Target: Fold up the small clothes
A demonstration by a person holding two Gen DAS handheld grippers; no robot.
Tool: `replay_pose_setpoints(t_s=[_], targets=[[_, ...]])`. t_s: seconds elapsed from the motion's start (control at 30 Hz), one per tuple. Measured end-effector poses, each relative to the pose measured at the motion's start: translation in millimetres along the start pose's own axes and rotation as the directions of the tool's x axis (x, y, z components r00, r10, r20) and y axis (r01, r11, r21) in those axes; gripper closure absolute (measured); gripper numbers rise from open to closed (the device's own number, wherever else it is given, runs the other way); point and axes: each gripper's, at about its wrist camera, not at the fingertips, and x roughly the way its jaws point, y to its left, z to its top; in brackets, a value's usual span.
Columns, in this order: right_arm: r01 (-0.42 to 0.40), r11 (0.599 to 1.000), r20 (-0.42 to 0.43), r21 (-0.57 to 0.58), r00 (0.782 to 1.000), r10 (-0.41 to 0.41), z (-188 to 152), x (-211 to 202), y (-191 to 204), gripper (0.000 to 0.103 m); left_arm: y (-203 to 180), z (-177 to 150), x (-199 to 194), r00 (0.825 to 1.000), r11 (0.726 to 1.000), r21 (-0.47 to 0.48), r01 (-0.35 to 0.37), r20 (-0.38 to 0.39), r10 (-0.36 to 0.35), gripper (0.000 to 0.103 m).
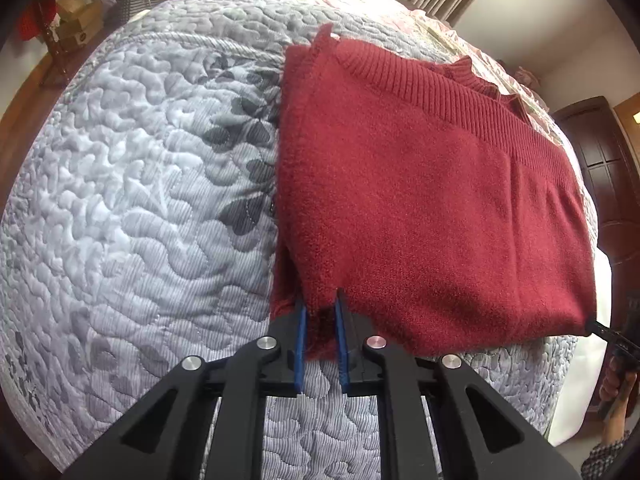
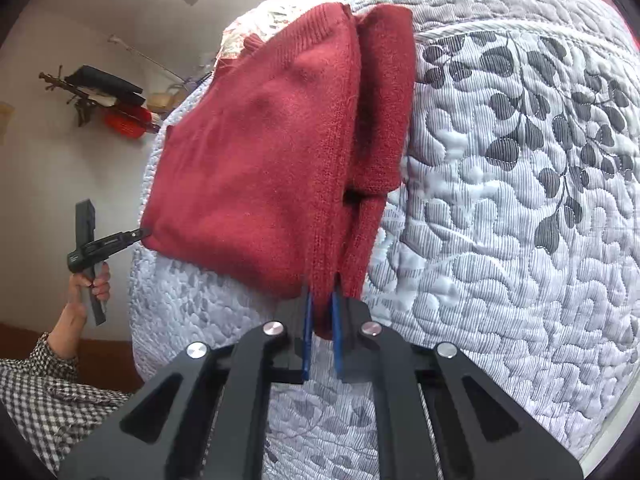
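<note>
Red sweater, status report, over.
Left claw and right claw each shut on a near corner. Red sweater partly folded on grey quilt. Nothing in the way.

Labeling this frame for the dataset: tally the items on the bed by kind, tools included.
Red knit sweater: 1
Grey quilted bedspread: 1
Tools shut on the sweater's near corners: 2, left tool and right tool
Total: 4

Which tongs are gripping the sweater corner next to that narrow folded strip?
The right tongs: their corner of the red sweater lies beside the narrow folded strip. The left tongs grip the opposite corner.
</note>
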Motion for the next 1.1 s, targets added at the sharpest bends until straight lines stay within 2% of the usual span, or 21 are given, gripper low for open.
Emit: replay_pose_setpoints(t_s=[0.07,0.2,0.33,0.4,0.43,0.47,0.5,0.6,0.63,0.7,0.73,0.87,0.97,1.1], targets=[[0.028,0.999,-0.018,-0.026,0.999,-0.029,-4,2,2,0.097,-1,2,1,1.000,1.000,0.030,-0.008,-0.005,0.009,0.091],[0.132,0.991,-0.106,-0.026,0.985,-0.134,-13,36,-13,0.097,3,1,16,0.998,0.996,0.076,-0.046,-0.032,0.048,0.091],[0.128,0.991,-0.114,0.028,0.986,-0.124,-17,53,-27,0.097,7,0,25,0.999,0.997,0.075,-0.035,-0.029,0.037,0.089],[0.134,0.991,-0.120,0.028,0.984,-0.130,-15,54,-25,0.096,6,0,25,0.999,0.995,0.085,-0.048,-0.022,0.050,0.084],[0.146,0.989,-0.118,0.022,0.983,-0.142,-13,52,-22,0.095,5,1,23,0.998,0.995,0.086,-0.058,-0.017,0.060,0.075],[0.151,0.988,-0.113,0.023,0.983,-0.147,-11,48,-19,0.094,6,1,19,0.997,0.994,0.082,-0.077,-0.012,0.078,0.065],[0.154,0.988,-0.103,0.022,0.983,-0.151,-10,43,-15,0.089,8,-3,13,0.996,0.993,0.076,-0.090,-0.004,0.091,0.062],[0.205,0.979,-0.049,0.005,0.978,-0.205,-6,24,-3,0.071,4,0,-11,0.993,0.991,0.065,-0.114,0.051,0.111,0.060],[0.214,0.977,-0.027,0.009,0.977,-0.214,-4,19,-1,0.069,2,3,-20,0.991,0.992,0.060,-0.109,0.078,0.104,0.058],[0.216,0.976,0.020,0.027,0.976,-0.217,4,7,2,0.052,-8,9,-37,0.986,0.993,0.058,-0.108,0.137,0.099,0.055],[0.217,0.975,0.043,0.044,0.975,-0.219,8,2,0,0.048,-16,13,-43,0.983,0.993,0.072,-0.098,0.161,0.086,0.053],[0.226,0.969,0.061,0.101,0.971,-0.233,29,6,-8,0.048,-49,29,-37,0.981,0.985,0.148,-0.083,0.186,0.055,0.051],[0.231,0.962,0.045,0.142,0.970,-0.240,41,21,-17,0.047,-78,35,-15,0.983,0.975,0.200,-0.100,0.171,0.066,0.051],[0.232,0.955,0.022,0.186,0.970,-0.240,50,39,-31,0.045,-90,37,15,0.985,0.963,0.239,-0.123,0.148,0.089,0.051]])
